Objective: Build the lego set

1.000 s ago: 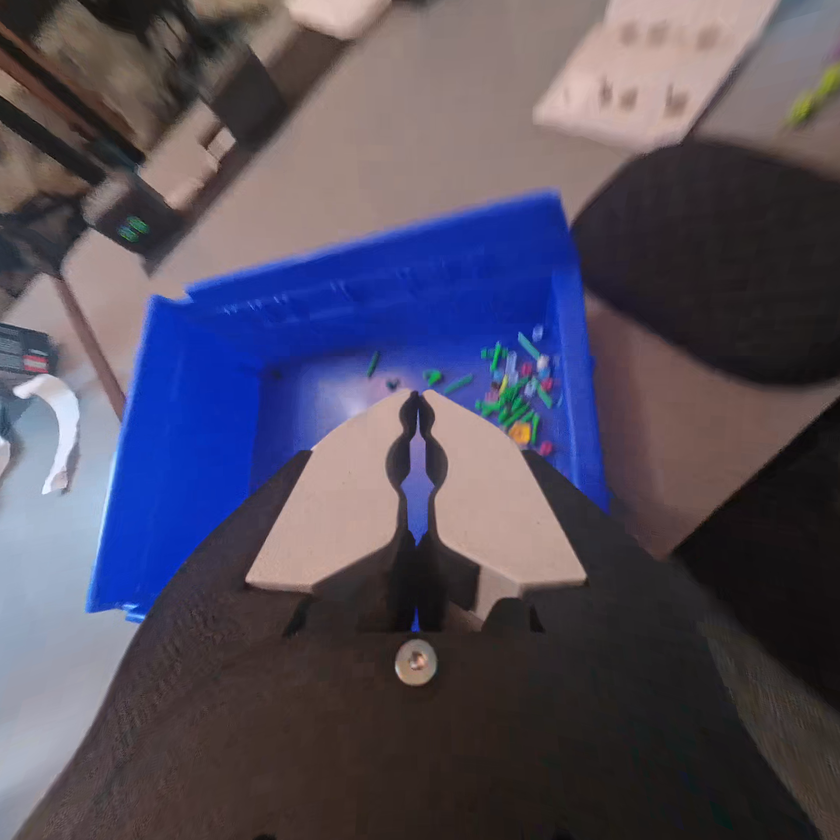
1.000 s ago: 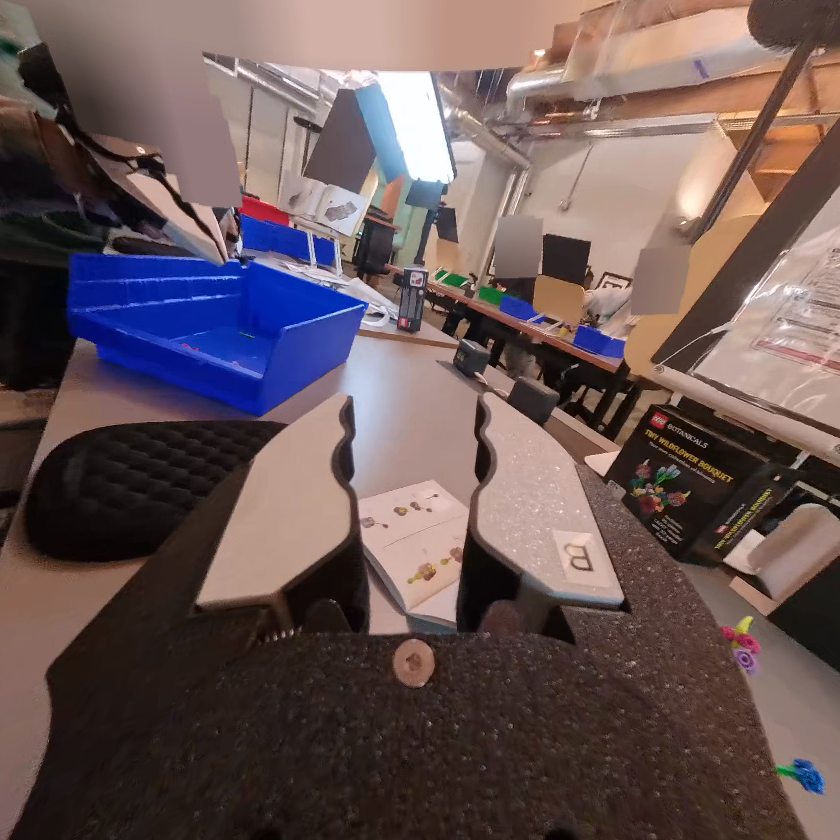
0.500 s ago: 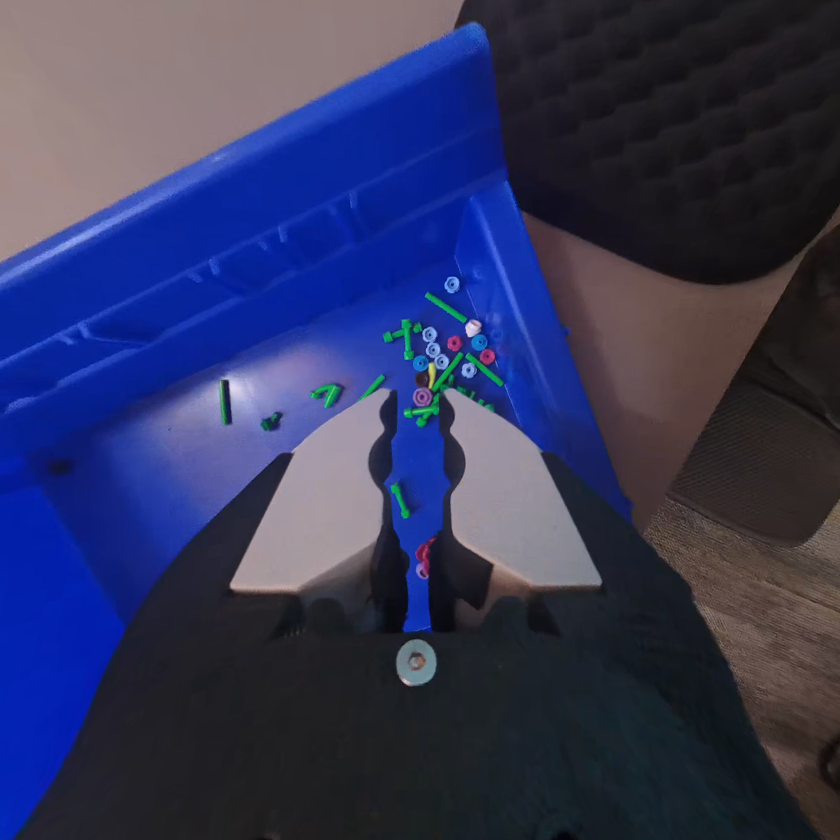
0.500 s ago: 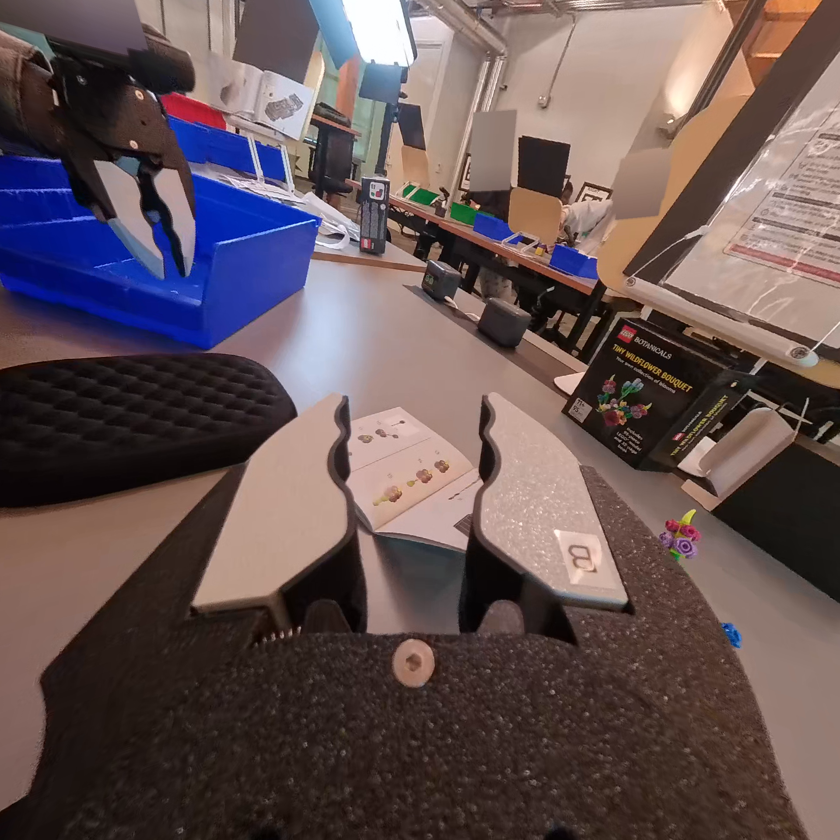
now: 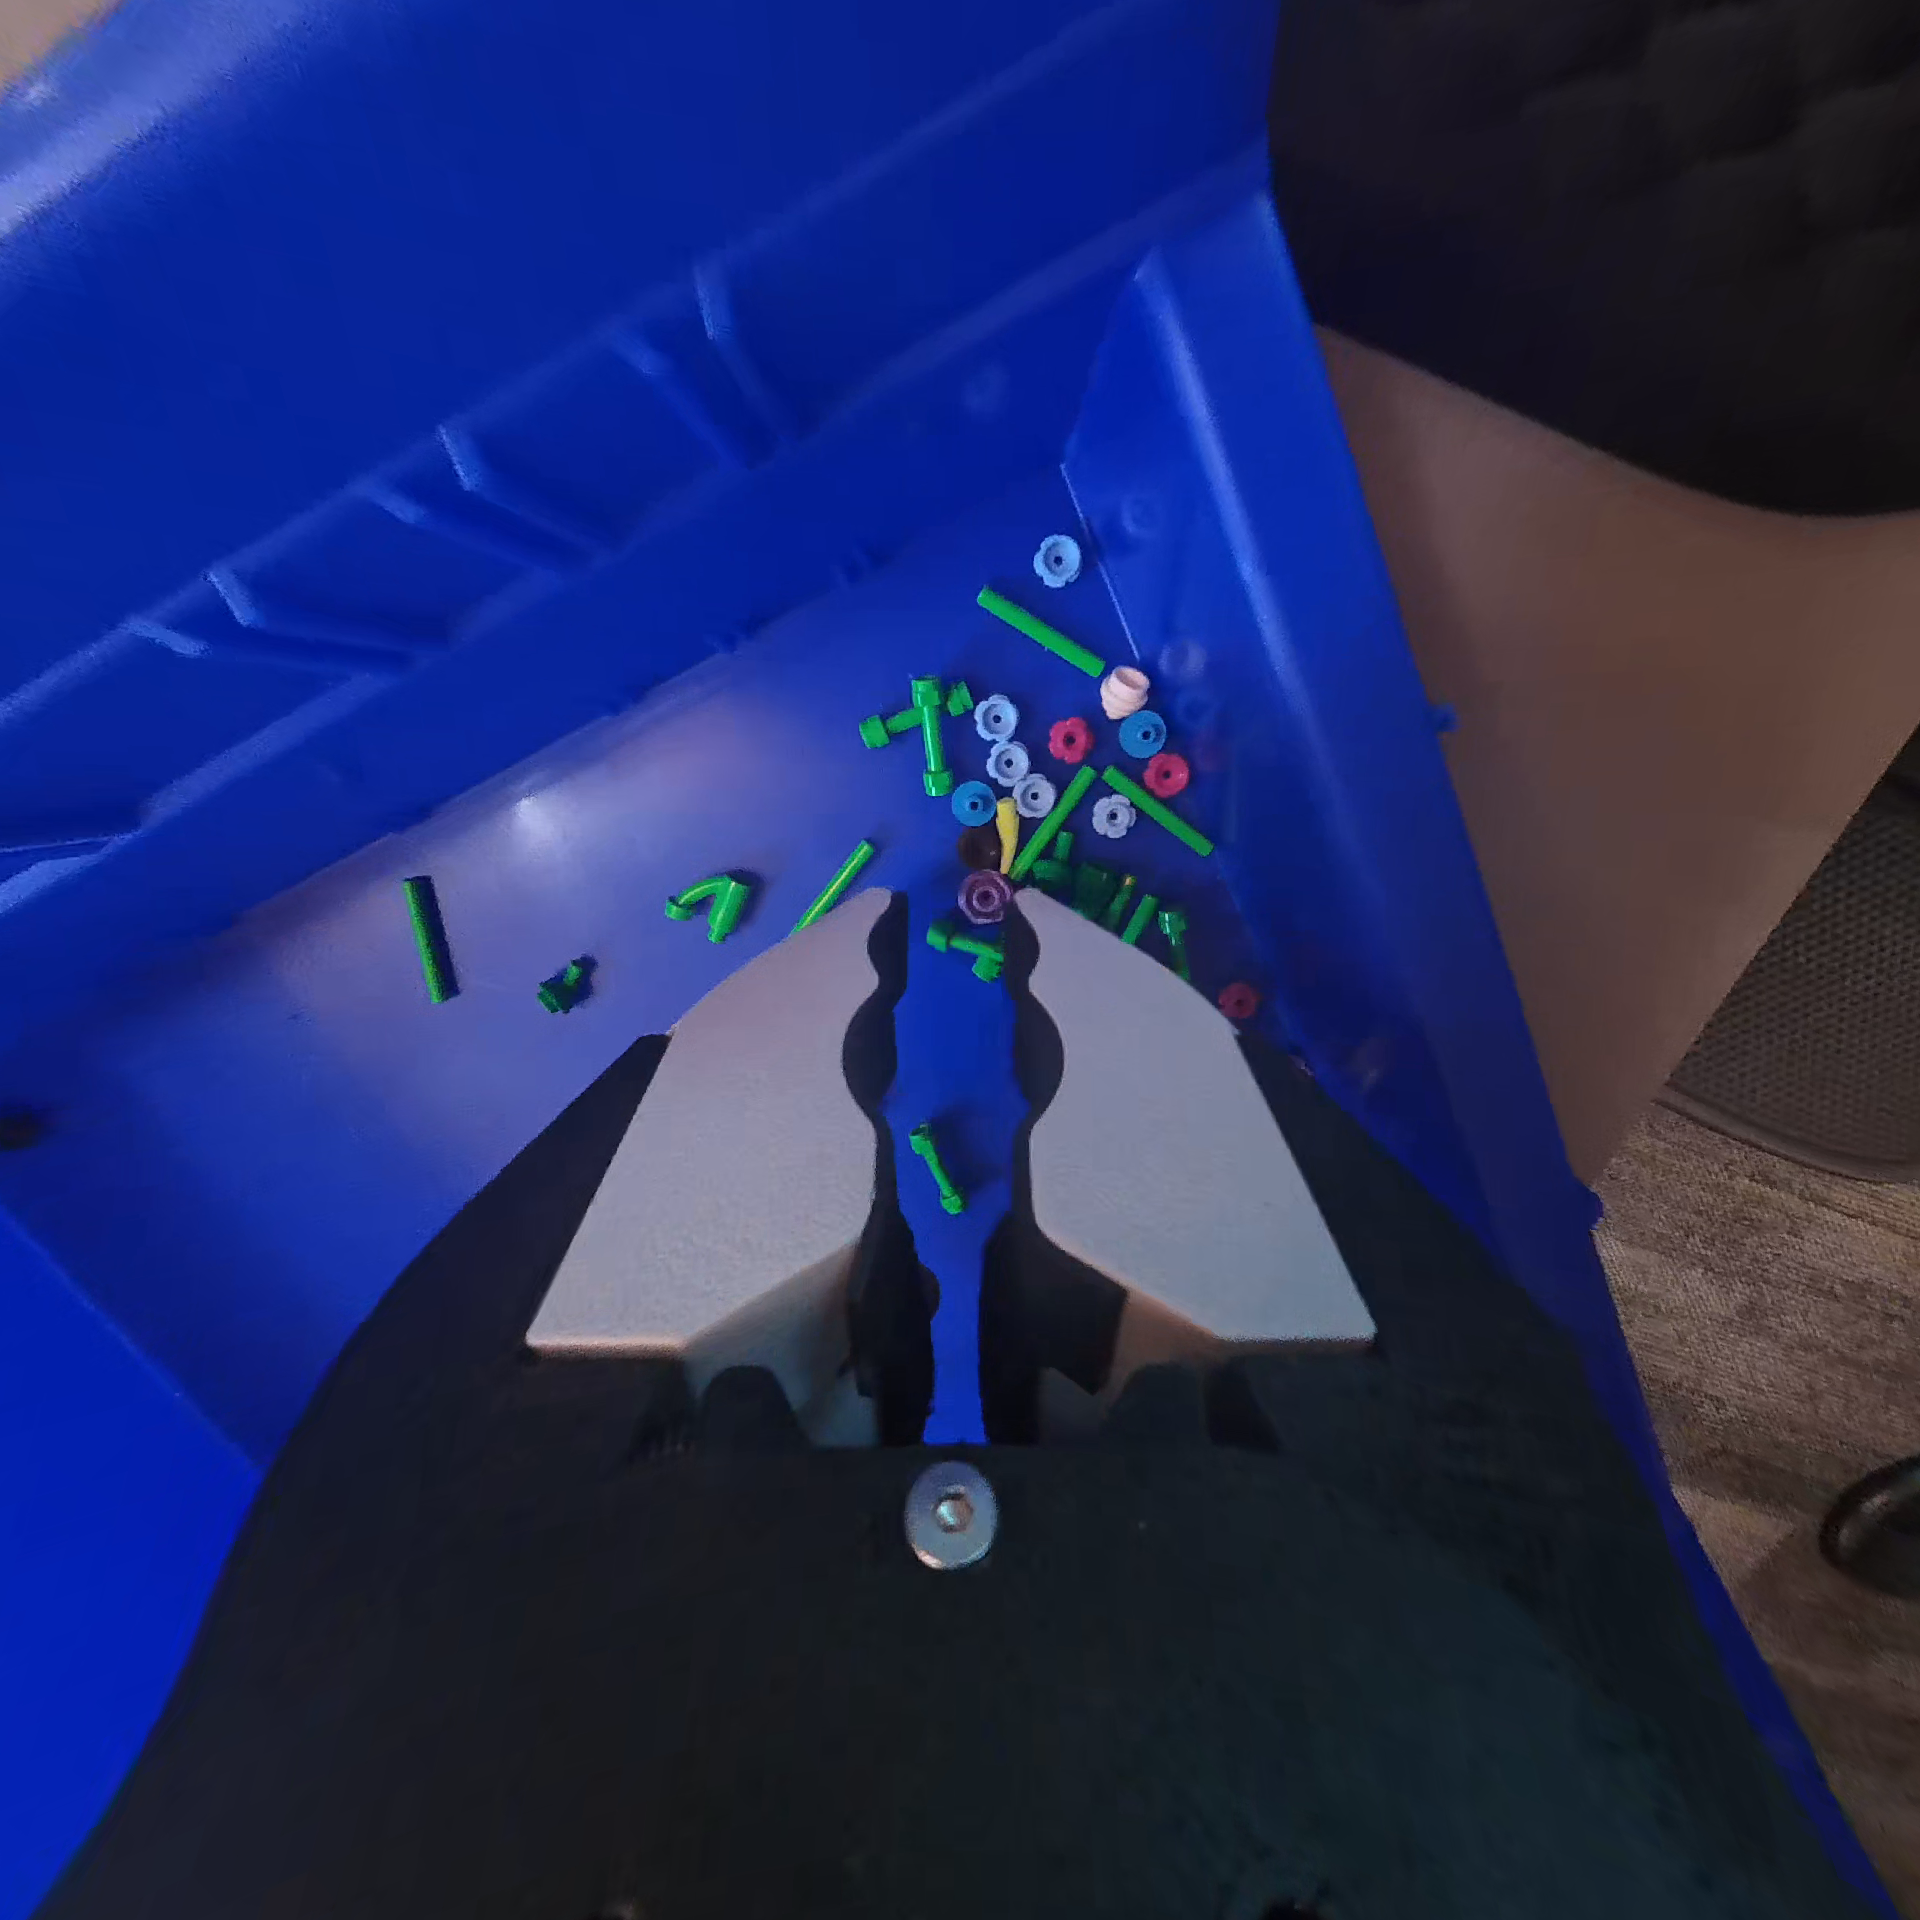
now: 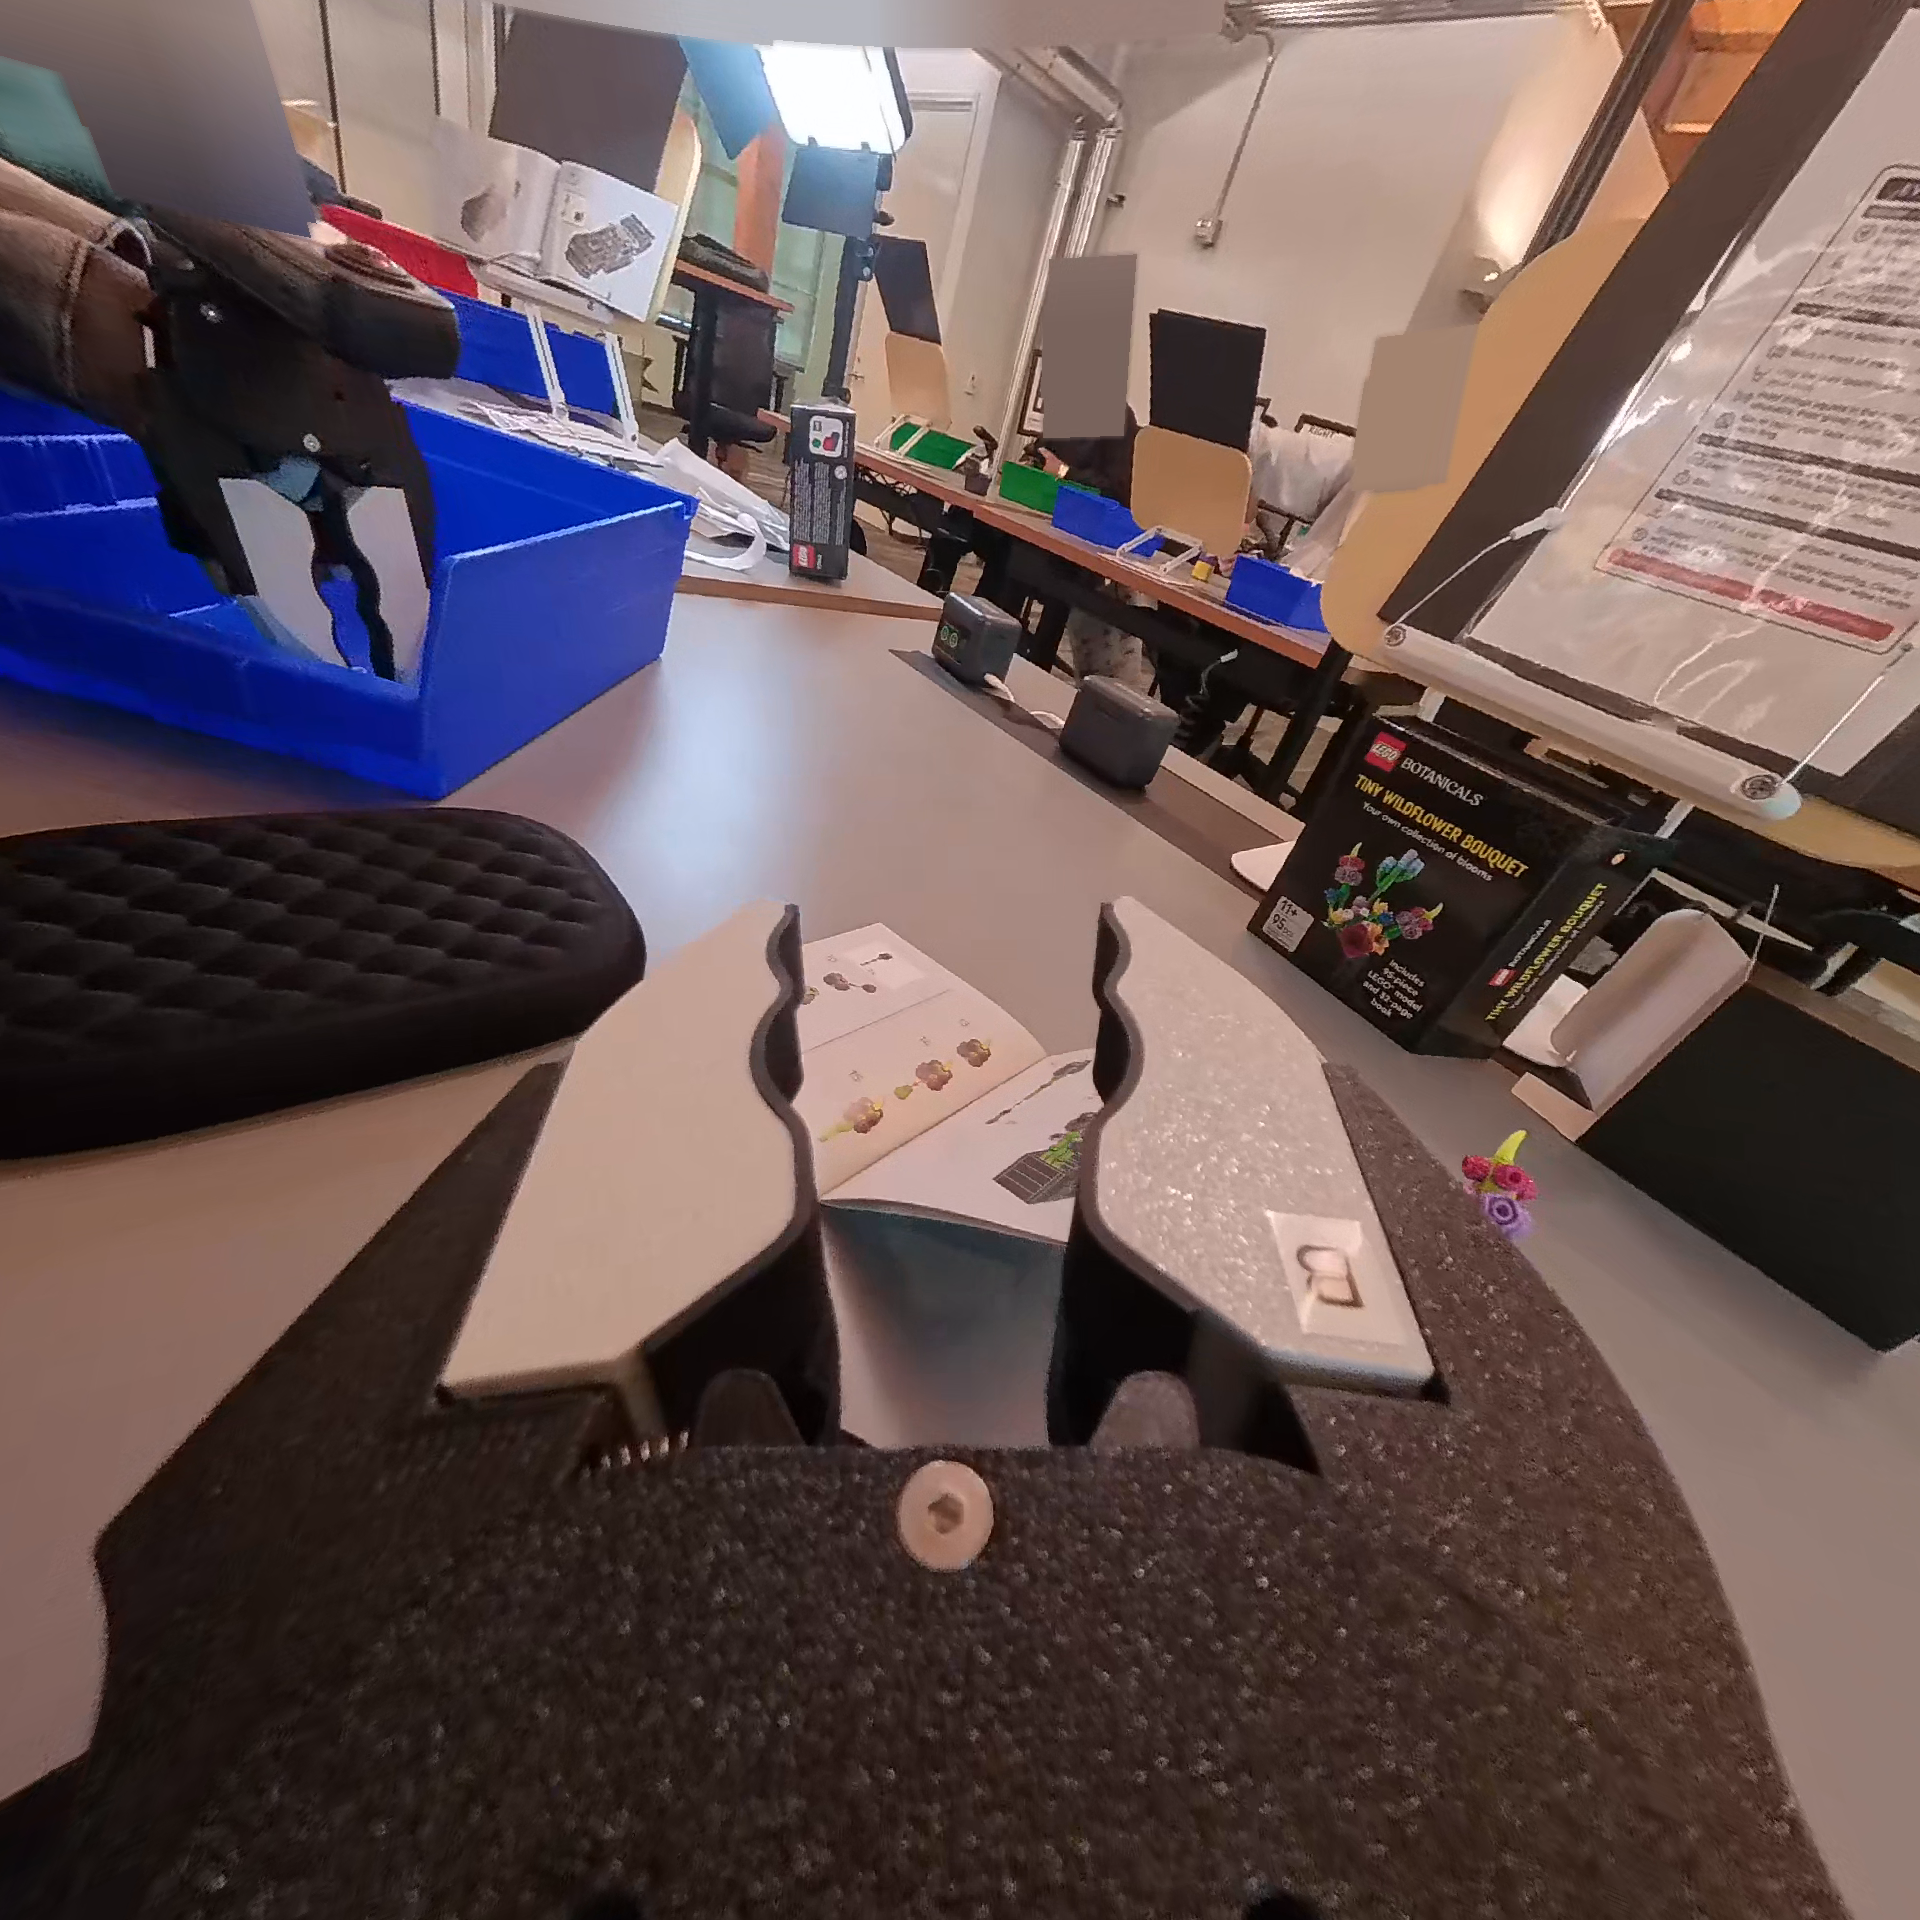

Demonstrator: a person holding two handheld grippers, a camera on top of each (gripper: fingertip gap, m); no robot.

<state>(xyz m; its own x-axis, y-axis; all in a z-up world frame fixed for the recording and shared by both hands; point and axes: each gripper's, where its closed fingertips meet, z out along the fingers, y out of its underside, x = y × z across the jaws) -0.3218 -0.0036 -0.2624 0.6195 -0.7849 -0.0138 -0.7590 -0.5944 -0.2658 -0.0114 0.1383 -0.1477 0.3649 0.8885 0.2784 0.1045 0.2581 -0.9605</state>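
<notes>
The left tool (image 5: 951,914) hangs inside the blue bin (image 5: 623,312), its fingers a little spread and holding nothing. Just past its tips, above the middle of the frame, lies a purple flower piece (image 5: 984,896) at the near edge of a heap of lego pieces (image 5: 1049,769) in the bin's corner. A short green peg (image 5: 937,1168) lies on the bin floor between the two fingers.

The right tool (image 6: 945,920) is low over the grey surface (image 6: 831,748), fingers wide apart and empty. The open instruction booklet (image 6: 914,1049) lies between them. A small built flower (image 6: 1499,1184) stands at the right of the frame, near the black lego box (image 6: 1434,883).
</notes>
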